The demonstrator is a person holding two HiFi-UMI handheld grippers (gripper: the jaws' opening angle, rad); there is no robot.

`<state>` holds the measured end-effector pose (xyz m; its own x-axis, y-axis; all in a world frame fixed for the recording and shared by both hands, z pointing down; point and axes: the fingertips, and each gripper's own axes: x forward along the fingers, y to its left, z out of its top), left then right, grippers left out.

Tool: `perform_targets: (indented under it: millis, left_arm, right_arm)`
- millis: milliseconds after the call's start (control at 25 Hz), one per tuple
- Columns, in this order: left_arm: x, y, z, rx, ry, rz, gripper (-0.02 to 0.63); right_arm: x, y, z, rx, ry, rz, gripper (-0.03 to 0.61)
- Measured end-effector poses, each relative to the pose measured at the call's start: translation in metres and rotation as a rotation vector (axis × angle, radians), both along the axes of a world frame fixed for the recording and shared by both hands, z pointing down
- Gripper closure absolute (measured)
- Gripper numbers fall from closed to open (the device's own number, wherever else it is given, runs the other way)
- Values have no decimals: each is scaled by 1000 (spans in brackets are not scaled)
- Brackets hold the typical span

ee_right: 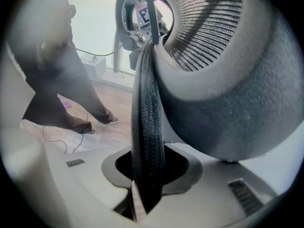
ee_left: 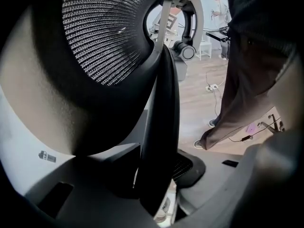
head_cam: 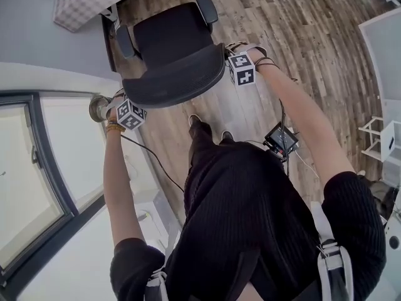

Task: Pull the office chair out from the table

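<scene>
From above in the head view, the black office chair (head_cam: 172, 49) stands on the wood floor in front of me, its seat and two armrests beyond the curved top of its backrest (head_cam: 182, 83). My left gripper (head_cam: 125, 100) is shut on the backrest's left edge. My right gripper (head_cam: 229, 54) is shut on its right edge. In the left gripper view the dark backrest frame (ee_left: 161, 118) runs down between the jaws of the left gripper (ee_left: 159, 194), with the mesh (ee_left: 104, 37) above. In the right gripper view the ribbed backrest edge (ee_right: 148, 127) sits in the right gripper (ee_right: 142, 194).
A pale checked surface (head_cam: 78, 5) lies beyond the chair at top left. A window (head_cam: 31, 168) and grey wall are on the left, with a round metal fitting (head_cam: 98, 108) near the left gripper. A white rack (head_cam: 383, 138) stands at right. Cables trail on the floor (head_cam: 156, 158).
</scene>
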<state>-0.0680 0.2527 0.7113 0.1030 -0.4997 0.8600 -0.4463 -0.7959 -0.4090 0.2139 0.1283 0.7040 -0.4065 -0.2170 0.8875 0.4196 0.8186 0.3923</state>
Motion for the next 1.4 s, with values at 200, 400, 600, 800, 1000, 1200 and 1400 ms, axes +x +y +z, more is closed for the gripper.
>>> perform_targets:
  millis: [200,400,600,800,1000,1200,1400]
  left_arm:
    - [12,15,0,11,-5,-12,449]
    - [16,23,0,12,-13,-21,449]
    - [16,24,4,-12,-12,-68,368]
    - [9,24,-7,35,2,-152,249]
    - [-2,41,-49,183,97,-257,249]
    - [23,72,-70,270,133,-211,249]
    - [54,87,-98,377,311,-310,250]
  right_arm:
    - [11,10,2,10,-3,-9,471]
    - [15,19,1,14,-9,-13,471]
    - [15,19,-2,16,-34,4,451]
    - [13,20,-10,-51,-101,40,394]
    - [22,20,-27,-33,-205,71,357]
    - [37,26,-59,-36,-375,143,357]
    - [51,35,-96,-80,-568,278,357]
